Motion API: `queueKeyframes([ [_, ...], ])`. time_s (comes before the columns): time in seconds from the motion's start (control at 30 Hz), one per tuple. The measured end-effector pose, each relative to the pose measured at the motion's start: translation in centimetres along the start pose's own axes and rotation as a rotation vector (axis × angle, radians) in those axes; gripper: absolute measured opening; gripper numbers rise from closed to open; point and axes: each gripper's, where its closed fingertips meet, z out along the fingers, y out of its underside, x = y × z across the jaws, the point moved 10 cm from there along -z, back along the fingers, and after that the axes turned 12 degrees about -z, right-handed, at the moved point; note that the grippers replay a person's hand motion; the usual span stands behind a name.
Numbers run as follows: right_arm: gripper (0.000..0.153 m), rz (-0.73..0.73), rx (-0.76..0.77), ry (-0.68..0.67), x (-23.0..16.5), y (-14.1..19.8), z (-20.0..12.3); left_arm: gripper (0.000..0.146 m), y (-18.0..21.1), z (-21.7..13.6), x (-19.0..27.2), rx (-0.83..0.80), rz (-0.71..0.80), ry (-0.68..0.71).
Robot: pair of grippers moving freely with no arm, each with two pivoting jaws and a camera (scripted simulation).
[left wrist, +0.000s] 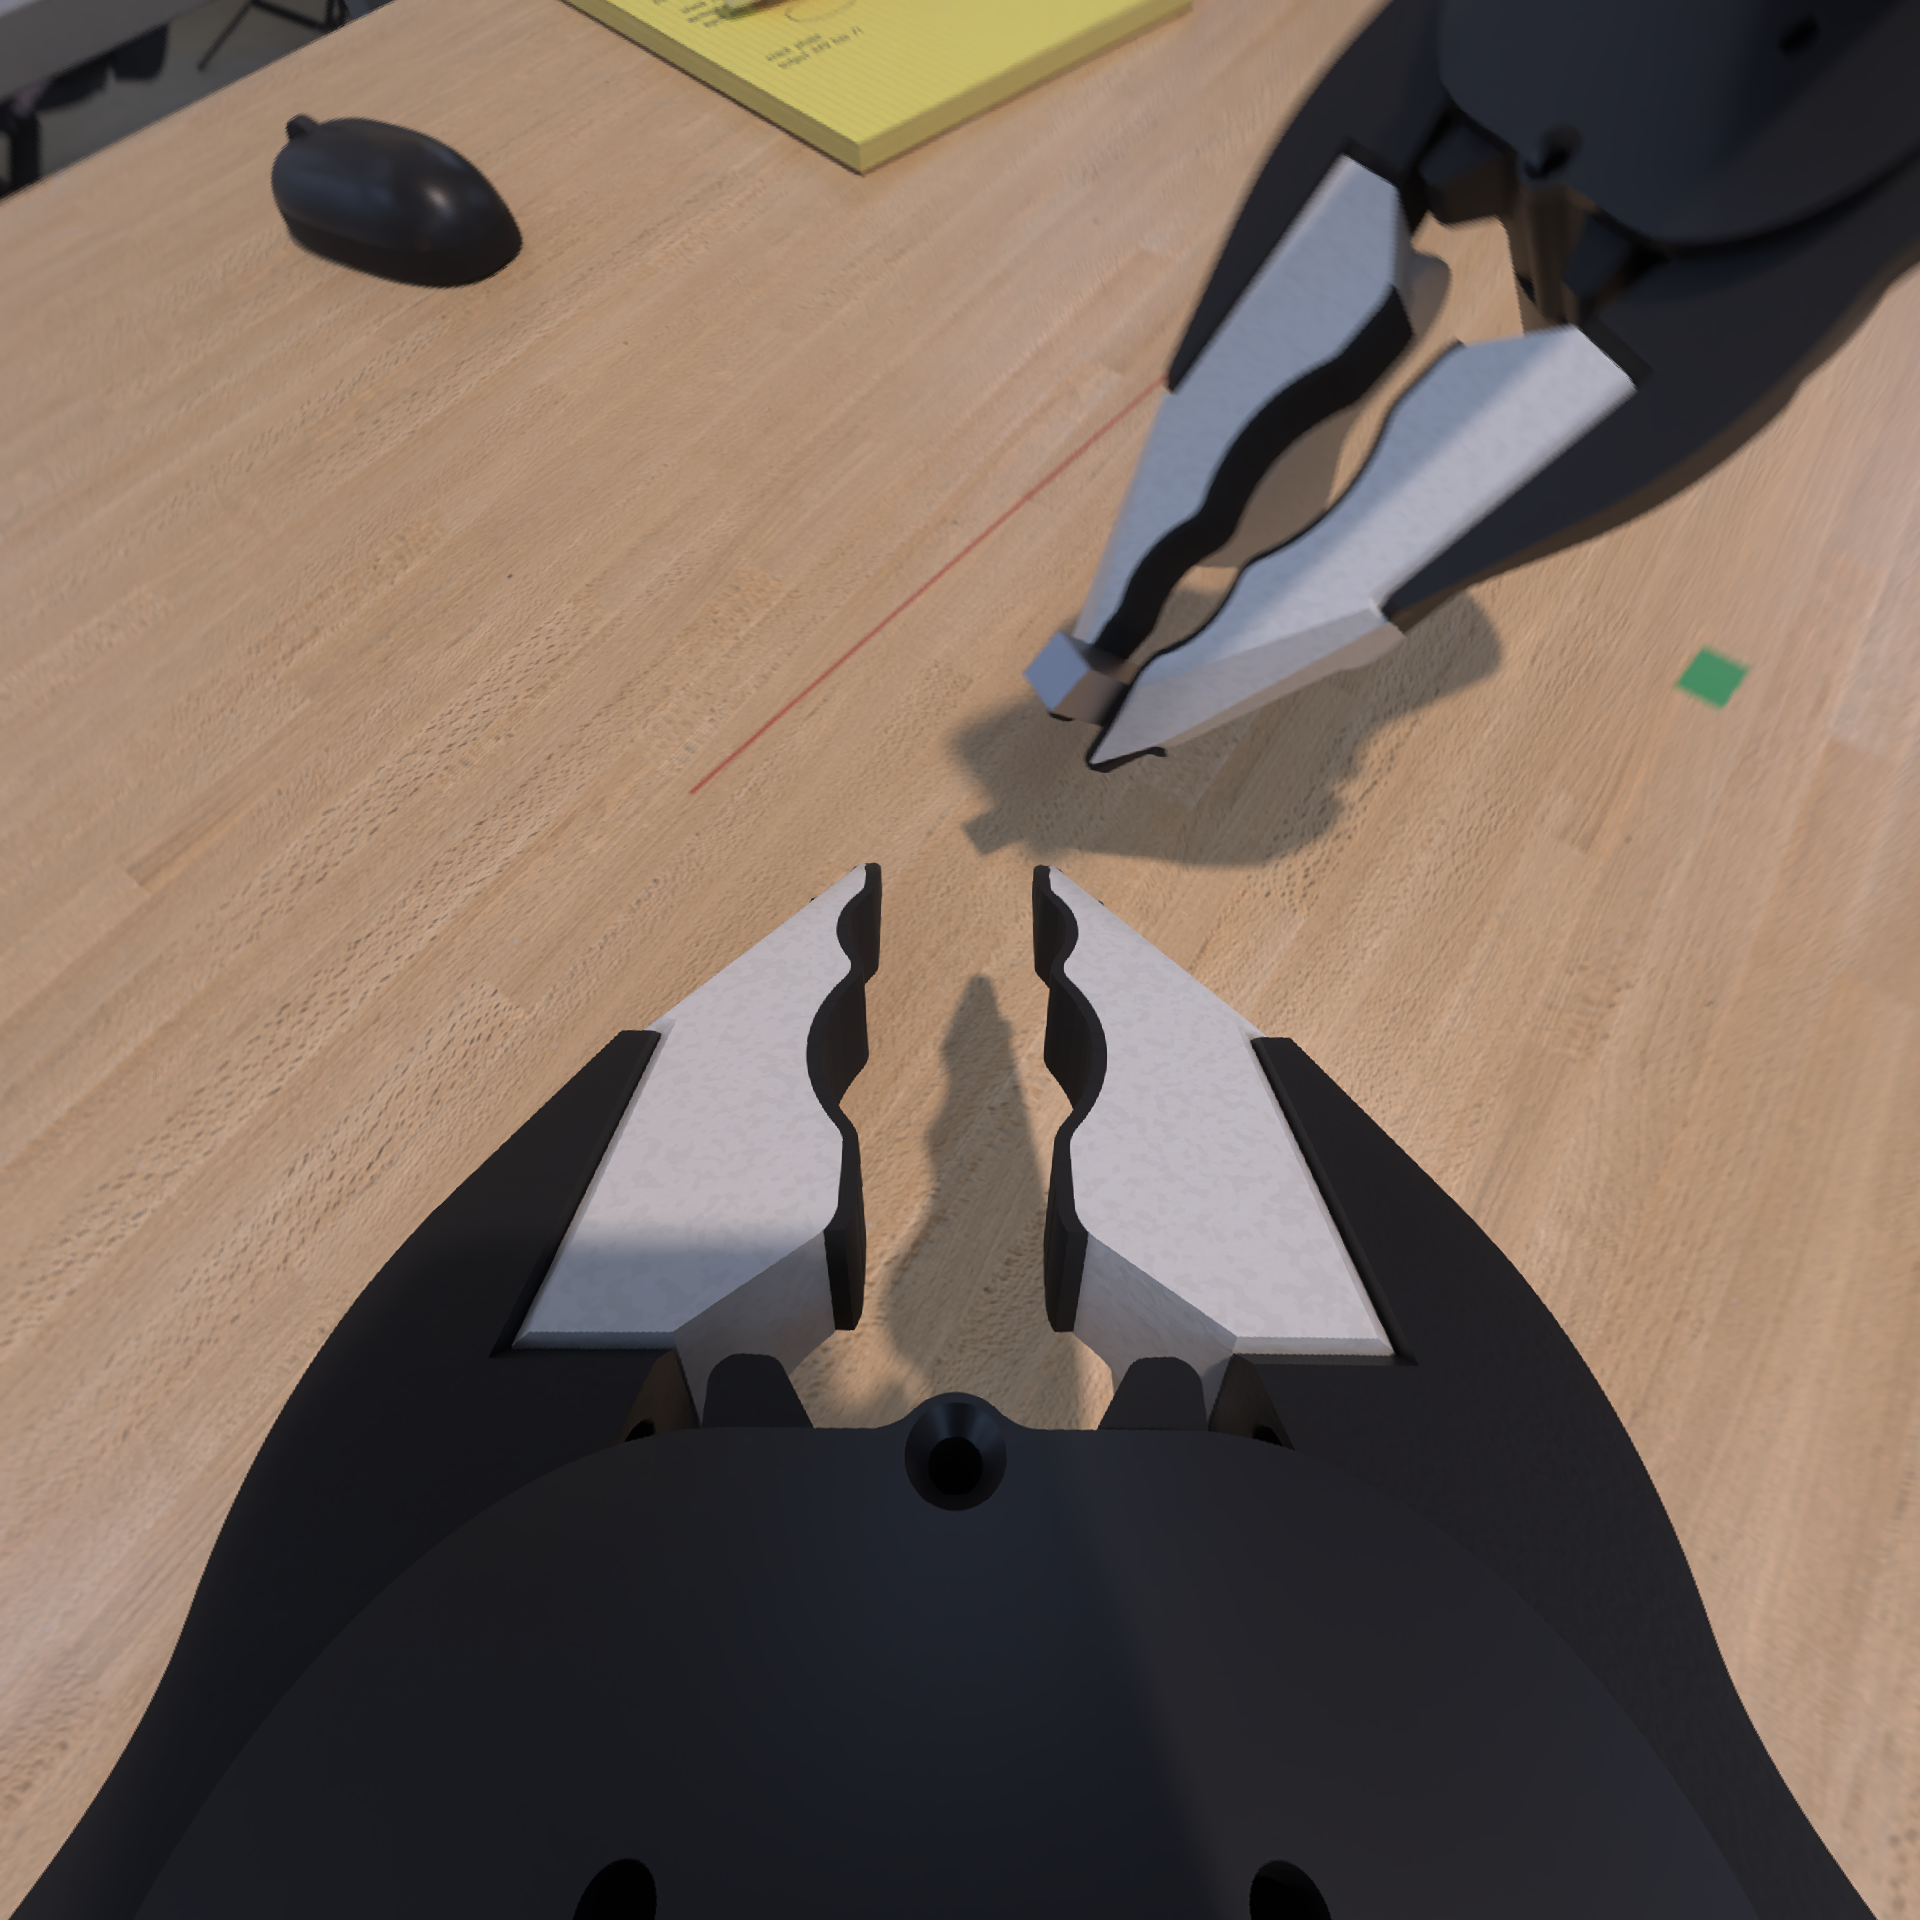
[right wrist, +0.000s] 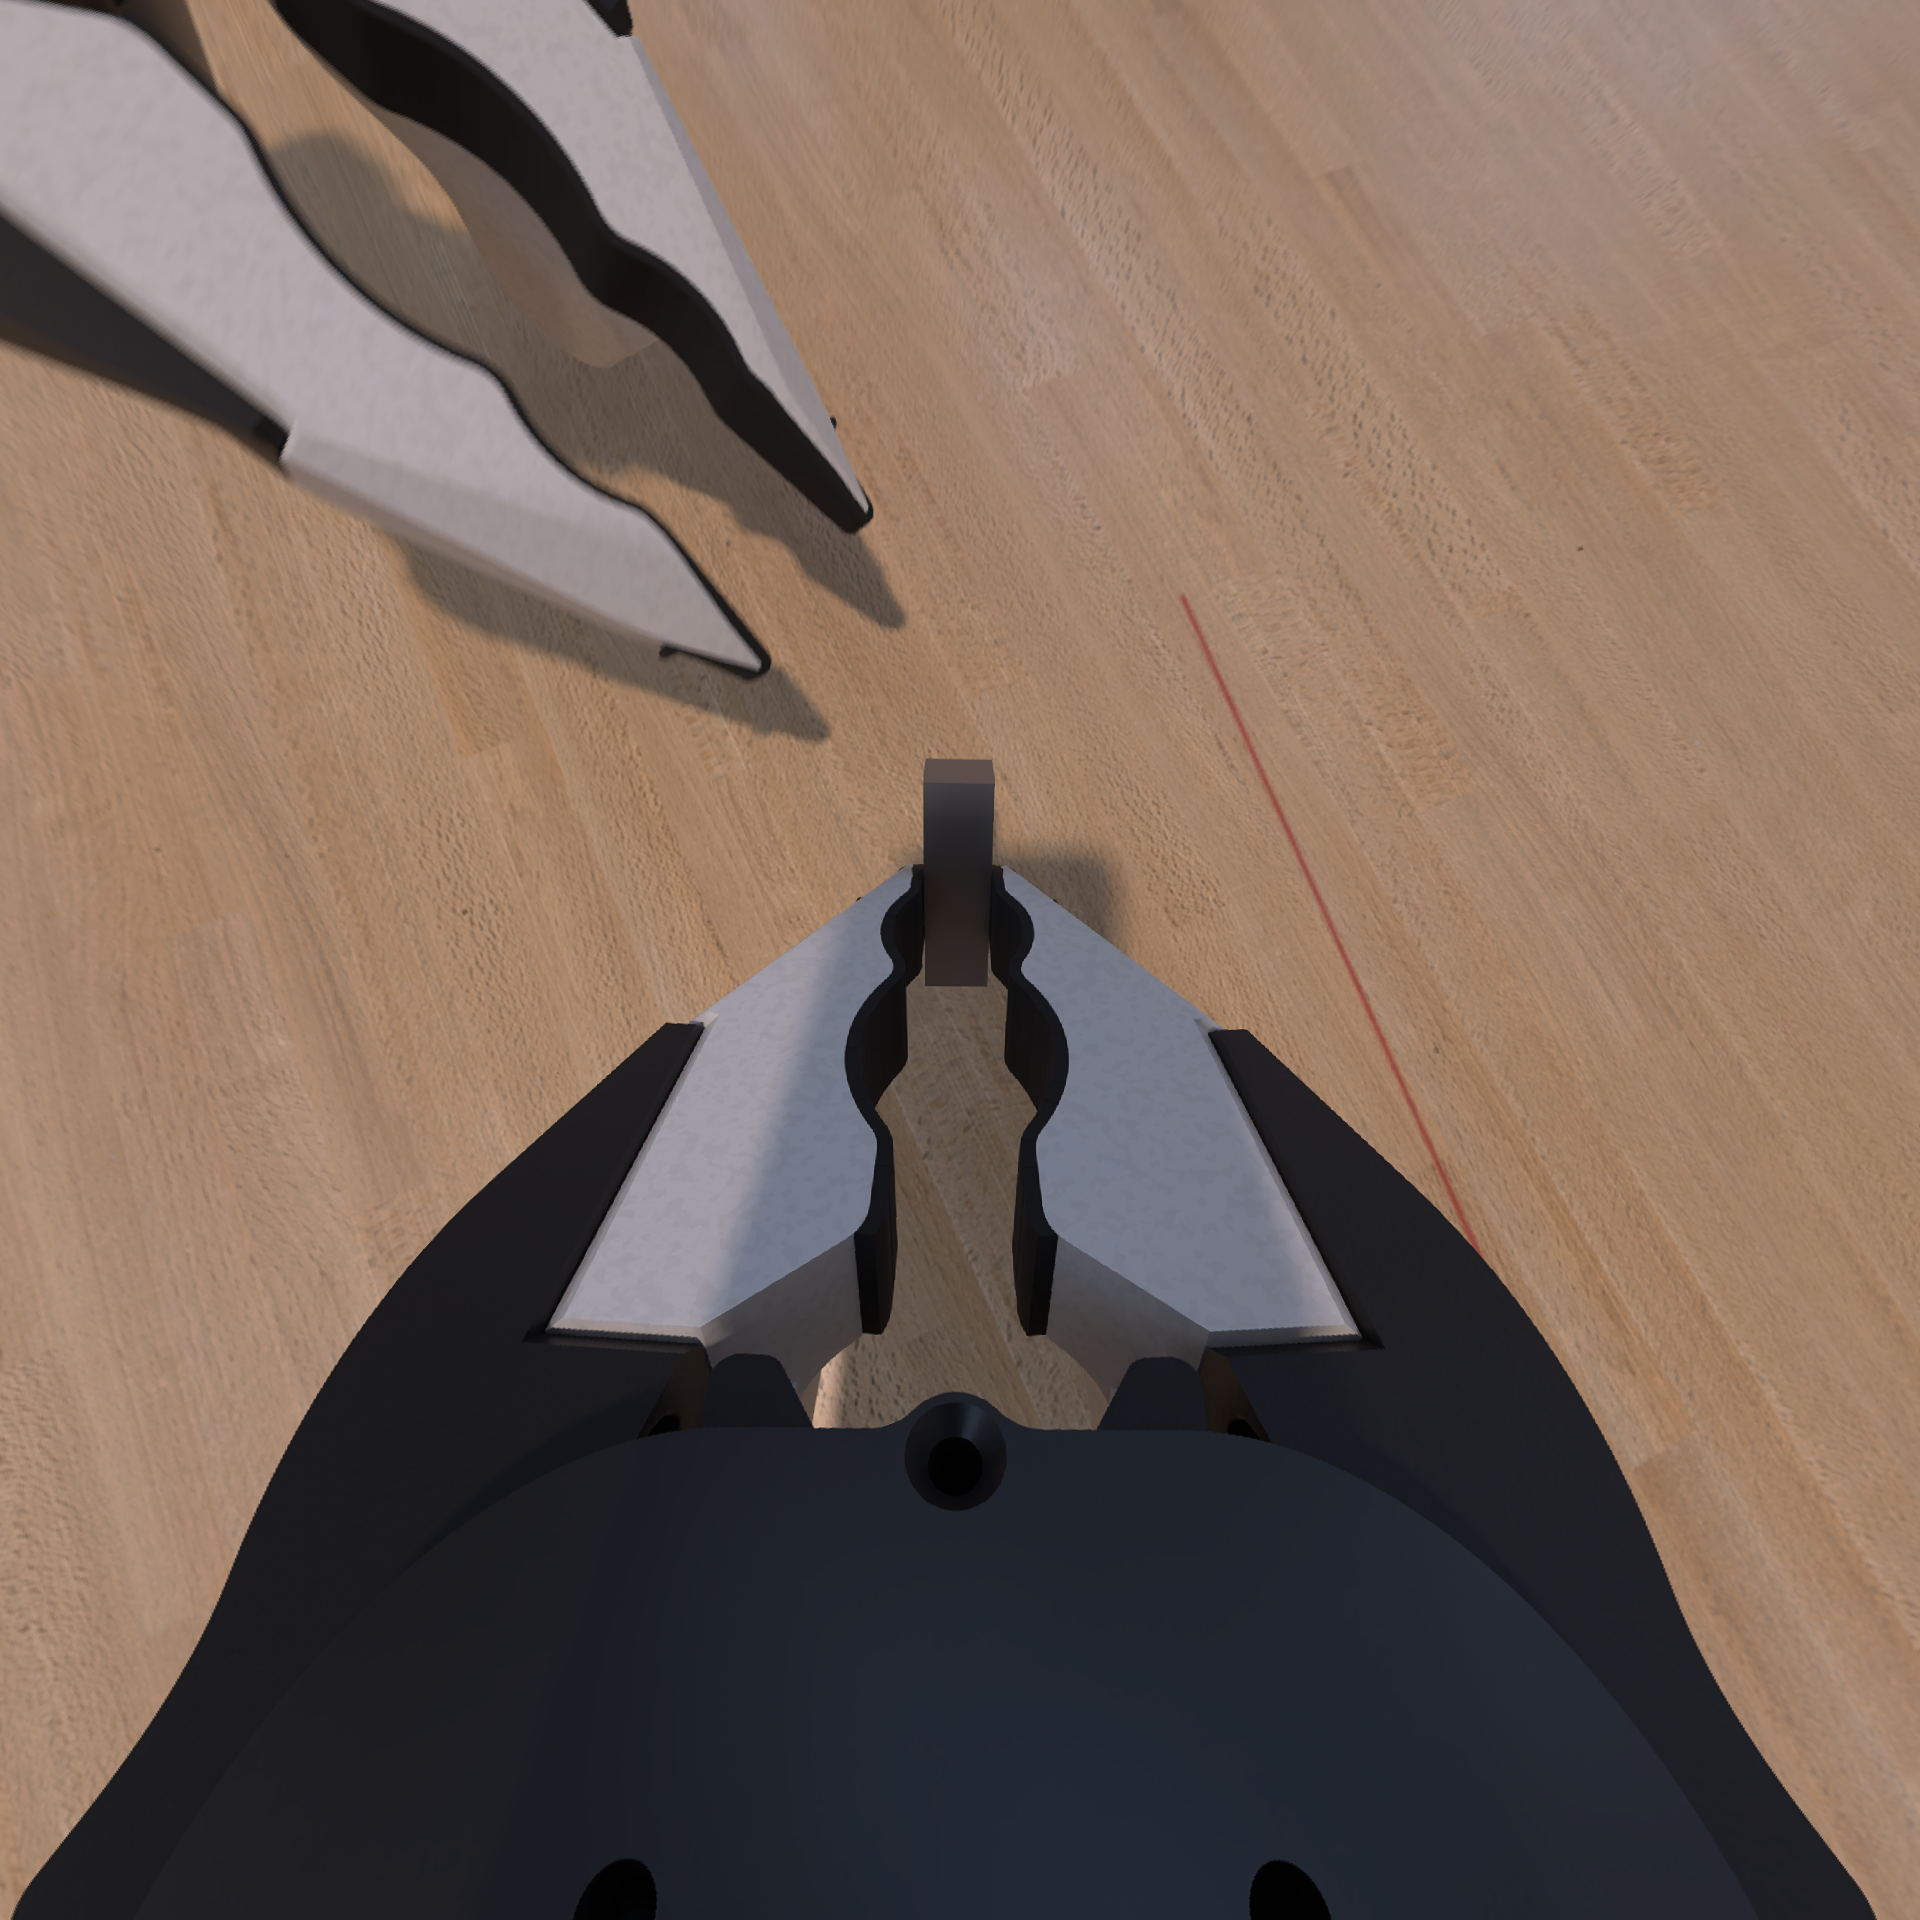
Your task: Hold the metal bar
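a: left wrist view first. what do you see?

b: the left gripper (left wrist: 956, 873) hangs over the wooden tabletop (left wrist: 520, 727) with its fingers (left wrist: 727, 1101) parted and nothing between them. ahead and to the right, the right gripper (left wrist: 1101, 717) points down at the wood, its tips pinching the metal bar (left wrist: 1065, 675), a short grey block poking out at the tip side.

a: anything else on the tabletop?

b: a black computer mouse (left wrist: 390, 203) far left, a yellow notepad (left wrist: 883, 62) at the top edge, a thin red line (left wrist: 925, 592) running diagonally, and a small green square (left wrist: 1712, 677) off to the right.

a: and the right wrist view?

b: the right gripper (right wrist: 956, 883) is clenched on the metal bar (right wrist: 958, 873), which sits between the very tips and juts past them, just above the tabletop (right wrist: 1455, 312). the left gripper (right wrist: 810, 592) shows at upper left, fingers spread, near the bar but apart from it. the red line (right wrist: 1330, 925) runs on the right.
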Motion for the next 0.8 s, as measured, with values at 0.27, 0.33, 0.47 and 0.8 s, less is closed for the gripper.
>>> queueKeyframes([
  [0.27, 0.011, -0.039, -0.042, -0.021, -0.2, -0.6, 1.0, 0.037, 0.9, 0.5, 1.7, -0.022, 0.138, -0.095],
  [0.33, 0.011, -0.037, -0.038, -0.033, -0.3, -0.7, 1.2, 0.037, 1.1, 0.3, 1.6, -0.027, 0.131, -0.095],
  [0.47, 0.011, -0.044, -0.039, -0.051, -0.5, -1.0, 1.6, 0.037, 1.4, 0.1, 1.5, -0.033, 0.132, -0.103],
  [0.8, 0.011, -0.033, -0.033, -0.059, -0.2, -0.9, 1.8, 0.036, 1.6, -0.1, 0.9, -0.041, 0.123, -0.134],
])
